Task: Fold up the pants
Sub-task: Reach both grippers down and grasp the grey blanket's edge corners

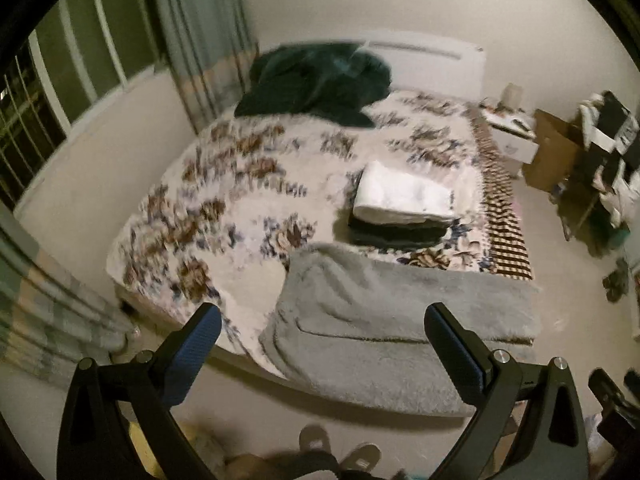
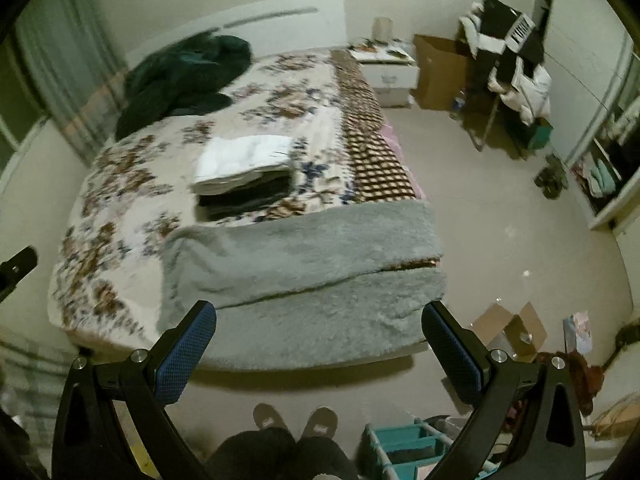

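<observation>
A stack of folded garments, white [image 1: 402, 196] on top of dark ones [image 1: 396, 236], lies on the floral bedspread [image 1: 240, 208]; it also shows in the right wrist view [image 2: 246, 162]. A dark green garment heap [image 1: 316, 80] lies near the headboard, also seen in the right wrist view [image 2: 184, 76]. My left gripper [image 1: 324, 344] is open and empty, held above the foot of the bed. My right gripper [image 2: 320, 340] is open and empty, also held high over the bed's foot.
A grey fluffy blanket [image 2: 304, 264] covers the bed's foot. A nightstand [image 2: 390, 70], cardboard boxes [image 2: 440, 72], a loaded chair [image 2: 508, 72] and a flattened box [image 2: 512, 332] stand to the right. A teal rack [image 2: 404, 448] and the person's slippers [image 2: 296, 420] are below.
</observation>
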A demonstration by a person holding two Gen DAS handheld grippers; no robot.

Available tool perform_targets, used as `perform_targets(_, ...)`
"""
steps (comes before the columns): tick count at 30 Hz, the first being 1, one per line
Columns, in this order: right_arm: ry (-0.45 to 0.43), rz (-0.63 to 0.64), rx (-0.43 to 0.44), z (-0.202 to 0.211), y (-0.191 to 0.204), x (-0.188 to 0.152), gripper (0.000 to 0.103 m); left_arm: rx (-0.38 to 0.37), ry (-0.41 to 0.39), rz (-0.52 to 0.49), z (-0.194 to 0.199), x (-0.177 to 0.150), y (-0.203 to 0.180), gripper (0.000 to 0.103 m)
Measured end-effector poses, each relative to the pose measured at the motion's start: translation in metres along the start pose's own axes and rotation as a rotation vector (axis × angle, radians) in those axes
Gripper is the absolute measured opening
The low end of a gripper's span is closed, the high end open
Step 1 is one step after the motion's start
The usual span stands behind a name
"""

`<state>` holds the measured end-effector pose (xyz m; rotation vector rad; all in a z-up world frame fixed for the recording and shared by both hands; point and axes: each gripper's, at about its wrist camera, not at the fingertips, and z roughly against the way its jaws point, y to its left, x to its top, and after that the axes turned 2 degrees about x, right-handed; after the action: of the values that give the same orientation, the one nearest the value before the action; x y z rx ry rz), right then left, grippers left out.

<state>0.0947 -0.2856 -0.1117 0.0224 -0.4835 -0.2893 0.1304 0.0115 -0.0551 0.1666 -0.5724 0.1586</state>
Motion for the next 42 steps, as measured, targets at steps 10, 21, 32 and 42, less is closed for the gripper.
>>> perform_targets(10, 0.154, -0.208, -0.111, -0.238, -0.036, 0.085, 0.103, 0.084, 0.32, 0.183, -0.23, 0.038, -0.002, 0.103)
perform_targets(21, 0.369, -0.432, -0.21, -0.533, -0.067, 0.13, 0.103, 0.079, 0.558, 0.472, -0.488, 0.07, 0.011, 0.1)
perform_targets(32, 0.452, -0.49, -0.301, -0.672, -0.094, 0.162, 0.103, 0.005, 0.679, 0.655, -0.644, 0.052, 0.008, 0.054)
perform_targets(42, 0.582, -0.633, -0.329, -0.729, -0.12, 0.161, 0.07, -0.115, 0.494, 0.606, -0.604, 0.039, 0.009, 0.005)
